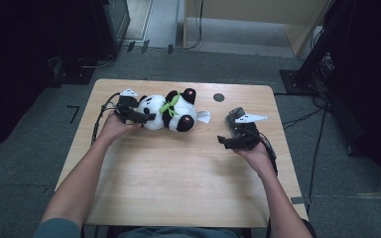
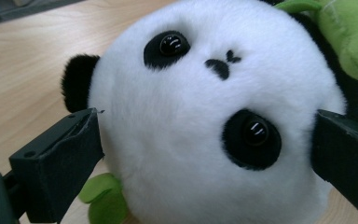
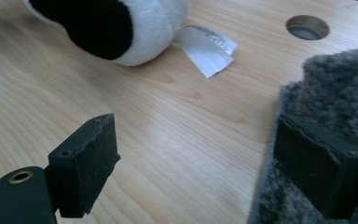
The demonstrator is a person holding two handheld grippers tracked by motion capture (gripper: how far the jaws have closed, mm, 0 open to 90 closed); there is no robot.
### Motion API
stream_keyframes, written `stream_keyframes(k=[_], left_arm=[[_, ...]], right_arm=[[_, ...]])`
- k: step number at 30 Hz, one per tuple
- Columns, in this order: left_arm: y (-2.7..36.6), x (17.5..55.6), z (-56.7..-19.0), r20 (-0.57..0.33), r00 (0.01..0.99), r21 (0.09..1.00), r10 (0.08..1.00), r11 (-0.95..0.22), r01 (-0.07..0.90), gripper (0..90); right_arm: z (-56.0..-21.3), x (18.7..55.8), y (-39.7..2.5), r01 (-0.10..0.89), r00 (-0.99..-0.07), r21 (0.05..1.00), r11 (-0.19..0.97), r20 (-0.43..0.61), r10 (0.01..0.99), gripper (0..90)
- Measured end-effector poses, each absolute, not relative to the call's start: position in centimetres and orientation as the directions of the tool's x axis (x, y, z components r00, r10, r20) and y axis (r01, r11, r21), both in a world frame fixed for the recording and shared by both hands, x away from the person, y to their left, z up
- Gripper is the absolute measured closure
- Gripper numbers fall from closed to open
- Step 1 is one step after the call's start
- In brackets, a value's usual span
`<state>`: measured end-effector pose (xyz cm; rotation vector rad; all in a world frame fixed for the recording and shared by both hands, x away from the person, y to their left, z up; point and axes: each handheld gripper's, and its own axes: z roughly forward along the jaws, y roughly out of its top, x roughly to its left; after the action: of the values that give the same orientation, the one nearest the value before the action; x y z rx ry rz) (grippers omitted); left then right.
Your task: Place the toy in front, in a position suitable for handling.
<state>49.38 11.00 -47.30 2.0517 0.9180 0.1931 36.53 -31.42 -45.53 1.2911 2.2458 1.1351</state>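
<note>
On the pale wooden bench (image 1: 178,168), the left tongs (image 1: 140,116) sit at the far left, held in the person's left hand (image 1: 111,128), with a black cable trailing off behind them. Their jaws are spread wide around the head of the black-and-white plush panda (image 1: 171,113) — in the left gripper view one black pad stands just beside the cheek below the ear and the other beside the opposite cheek, near the eye patch, but whether they press into the fur I cannot tell. The panda (image 2: 205,121) lies on its side on the far half of the bench, head toward the left tongs, a bright green plush leaf (image 1: 170,103) tied at its neck, its black feet pointing right.

Just right of the panda, a small white fabric label (image 1: 203,116) lies flat on the wood; the right gripper view shows it (image 3: 207,49) sticking out from under the rounded white body. Beyond it is a round dark hole (image 1: 219,97) in the bench top.

Farther right, well apart from the panda, the right tongs (image 1: 230,141) rest in the person's right hand (image 1: 255,151). Their jaws stand open with nothing between them — bare wood shows in the gap. A grey fuzzy cloth piece (image 3: 326,107) lies just beside the right-hand jaw in that view.
</note>
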Motion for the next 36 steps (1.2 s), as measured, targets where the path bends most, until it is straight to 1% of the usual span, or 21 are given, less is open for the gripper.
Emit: stream_keyframes(k=[4,7,12,15,18,20,22,27,29,33,36], left_arm=[[11.2,49.5,-48.1,-0.231,0.703,0.759,0.673,-0.327,0.563,0.0],[11.2,49.3,-48.6,-0.239,0.702,0.765,0.671,-0.315,0.562,0.0],[11.2,48.6,-48.7,-0.224,0.706,0.788,0.672,-0.301,0.537,16.2],[11.1,48.1,-48.5,-0.206,0.697,0.792,0.687,-0.301,0.530,27.6],[10.9,47.7,-48.1,-0.193,0.695,0.786,0.692,-0.316,0.532,36.7],[10.7,47.5,-47.8,-0.174,0.696,0.781,0.696,-0.333,0.528,41.2],[10.5,47.2,-47.5,-0.179,0.691,0.775,0.700,-0.332,0.537,43.8],[10.4,46.3,-47.3,-0.227,0.678,0.777,0.699,-0.290,0.559,49.6],[10.3,45.8,-47.2,-0.249,0.682,0.771,0.687,-0.285,0.569,50.8],[9.9,45.0,-46.5,-0.254,0.701,0.769,0.667,-0.300,0.564,52.8],[9.1,43.4,-45.4,-0.257,0.715,0.763,0.650,-0.318,0.563,52.8]], right_arm=[[-45.3,36.9,-32.5,0.584,-0.518,0.768,0.262,0.103,0.849,13.9],[-45.1,37.1,-33.9,0.584,-0.471,0.776,0.238,0.085,0.878,14.5],[-45.5,37.8,-35.9,0.608,-0.401,0.770,0.194,0.086,0.912,17.8],[-45.9,38.3,-37.0,0.624,-0.370,0.762,0.173,0.093,0.924,21.8],[-46.1,38.5,-37.6,0.631,-0.341,0.761,0.153,0.095,0.935,24.7],[-46.2,38.6,-38.0,0.638,-0.325,0.757,0.142,0.098,0.940,26.0],[-46.2,38.5,-38.1,0.638,-0.325,0.756,0.145,0.094,0.941,28.5],[-46.0,38.4,-38.0,0.631,-0.327,0.761,0.153,0.082,0.941,31.6],[-45.9,38.4,-38.1,0.628,-0.328,0.763,0.154,0.081,0.941,32.2],[-45.8,38.4,-38.1,0.628,-0.326,0.764,0.149,0.085,0.941,33.6],[-45.7,38.4,-38.0,0.630,-0.330,0.761,0.154,0.082,0.940,34.2]])
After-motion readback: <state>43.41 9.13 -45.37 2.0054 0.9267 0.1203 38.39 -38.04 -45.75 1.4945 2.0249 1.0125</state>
